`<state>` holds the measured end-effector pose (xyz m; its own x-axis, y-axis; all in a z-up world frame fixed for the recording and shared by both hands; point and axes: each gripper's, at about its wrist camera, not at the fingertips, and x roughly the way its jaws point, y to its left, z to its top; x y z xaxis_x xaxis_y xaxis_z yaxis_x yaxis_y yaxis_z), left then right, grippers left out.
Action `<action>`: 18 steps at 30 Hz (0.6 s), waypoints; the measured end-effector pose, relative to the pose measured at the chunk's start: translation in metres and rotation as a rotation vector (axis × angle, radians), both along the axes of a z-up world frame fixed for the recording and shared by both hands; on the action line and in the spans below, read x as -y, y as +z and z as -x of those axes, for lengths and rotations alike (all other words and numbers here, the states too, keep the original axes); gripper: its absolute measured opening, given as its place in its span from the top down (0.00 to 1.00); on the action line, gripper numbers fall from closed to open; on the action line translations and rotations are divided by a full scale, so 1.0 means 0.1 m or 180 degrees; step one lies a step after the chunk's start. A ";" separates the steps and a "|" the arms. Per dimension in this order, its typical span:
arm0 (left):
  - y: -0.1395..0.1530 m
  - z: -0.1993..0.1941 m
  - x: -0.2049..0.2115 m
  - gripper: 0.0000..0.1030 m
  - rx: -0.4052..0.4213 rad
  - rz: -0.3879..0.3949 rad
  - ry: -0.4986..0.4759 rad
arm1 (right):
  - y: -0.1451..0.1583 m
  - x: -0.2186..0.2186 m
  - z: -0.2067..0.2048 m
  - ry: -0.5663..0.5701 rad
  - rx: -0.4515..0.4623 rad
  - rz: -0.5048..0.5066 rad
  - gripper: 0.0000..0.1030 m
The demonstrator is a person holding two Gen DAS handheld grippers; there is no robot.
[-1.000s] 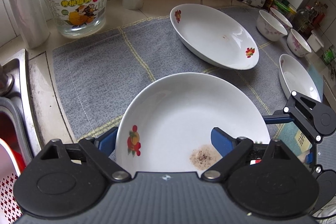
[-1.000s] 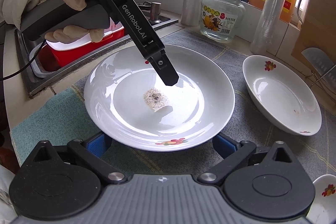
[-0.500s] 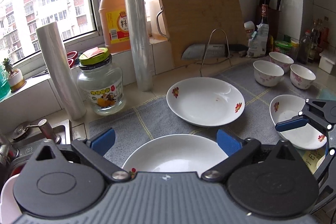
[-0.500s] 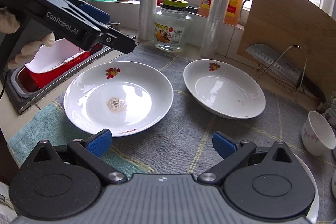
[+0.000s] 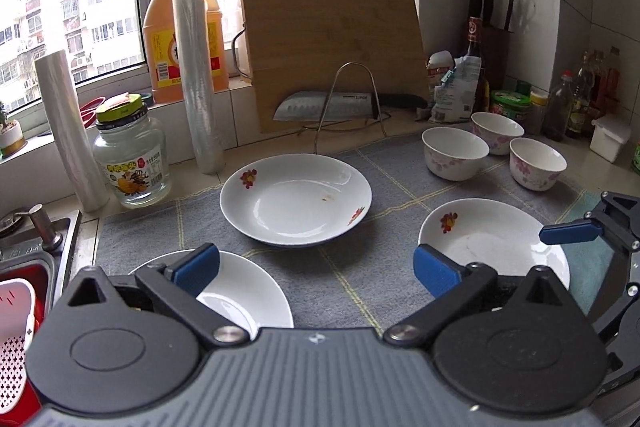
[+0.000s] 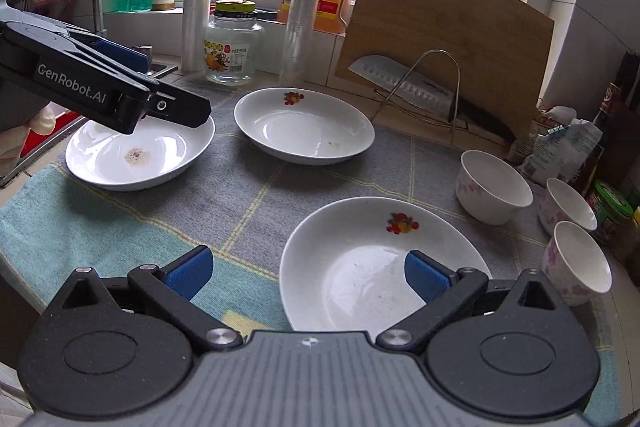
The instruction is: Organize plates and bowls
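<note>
Right, nearest plate [image 6: 376, 259] sits at the table's front edge, below my right gripper [image 6: 308, 273]: glazed ceramic, stiff, slick, breakable, so I'd pinch the rim. Both grippers spread wide, holding nothing; left gripper [image 5: 316, 265] just finished opening. Soiled plate [image 6: 136, 155] left edge, bowls [image 6: 494, 185] far right.

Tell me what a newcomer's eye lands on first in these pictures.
Three white floral plates spread apart on the grey checked cloth, the left one marked by a speckled food stain. Three small bowls cluster at the right, and a cleaver rests in a wire rack against the cutting board.
</note>
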<state>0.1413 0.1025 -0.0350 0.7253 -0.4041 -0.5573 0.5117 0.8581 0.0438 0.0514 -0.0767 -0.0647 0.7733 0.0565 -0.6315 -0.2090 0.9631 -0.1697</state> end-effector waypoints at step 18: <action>-0.18 -0.24 0.59 0.01 -0.0527 0.0103 -0.0625 | -0.25 0.62 0.12 -0.0644 -0.0409 -0.0034 0.00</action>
